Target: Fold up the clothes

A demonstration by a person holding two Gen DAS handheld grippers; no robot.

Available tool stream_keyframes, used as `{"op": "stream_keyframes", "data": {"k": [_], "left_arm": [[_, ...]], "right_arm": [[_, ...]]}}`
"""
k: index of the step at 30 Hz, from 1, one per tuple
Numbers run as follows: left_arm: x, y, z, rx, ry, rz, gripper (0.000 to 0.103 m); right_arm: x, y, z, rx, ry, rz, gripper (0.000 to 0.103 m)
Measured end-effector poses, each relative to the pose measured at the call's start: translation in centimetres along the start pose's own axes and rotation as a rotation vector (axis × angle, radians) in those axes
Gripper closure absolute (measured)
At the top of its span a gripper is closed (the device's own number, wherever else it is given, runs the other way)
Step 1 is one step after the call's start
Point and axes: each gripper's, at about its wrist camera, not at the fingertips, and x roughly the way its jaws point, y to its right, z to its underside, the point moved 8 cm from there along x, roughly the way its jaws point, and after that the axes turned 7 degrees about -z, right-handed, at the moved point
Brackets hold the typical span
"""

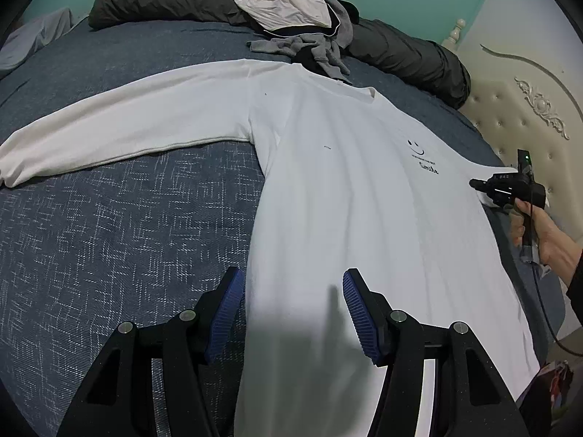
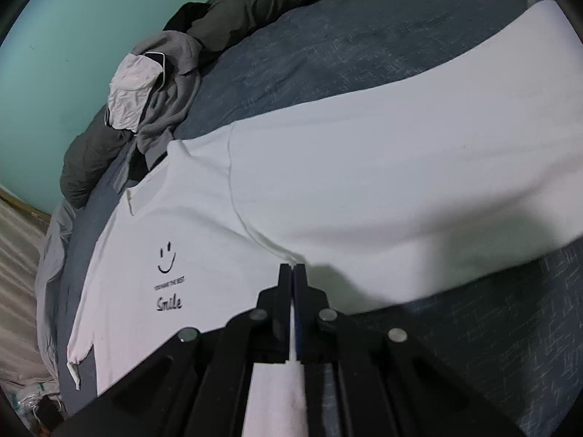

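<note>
White long-sleeved cotton shirt (image 1: 346, 189) with a small black smile print lies flat, front up, on the blue woven bedspread (image 1: 109, 225), sleeves spread for folding.
Right gripper (image 2: 292, 273) has its jaws pinched together at the armpit seam, fabric likely caught; left gripper (image 1: 291, 306) hovers with jaws wide over the hem edge. No containers, just 1 heap of unfolded clothes (image 1: 291, 18) beyond.

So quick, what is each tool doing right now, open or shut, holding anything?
Left tool: open, holding nothing, over the white long-sleeved shirt.
Right tool: shut, pinching the shirt at its underarm seam.
</note>
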Motion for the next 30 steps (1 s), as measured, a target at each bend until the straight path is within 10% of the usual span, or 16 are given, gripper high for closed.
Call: {"op": "stream_keyframes", "data": {"k": [15,30], "left_arm": [[-0.4,-2.3,-0.3,-0.048,-0.016,-0.005,0.042],[-4.2,-6.0,3.0,-0.155,-0.075,-0.02,0.042]], "right_arm": [[-3.4,0.2,3.9,-0.054,0.045,0.002,0.1],[-10.6,-7.0,17.8,0.026,0.159,-0.303,0.092]]}}
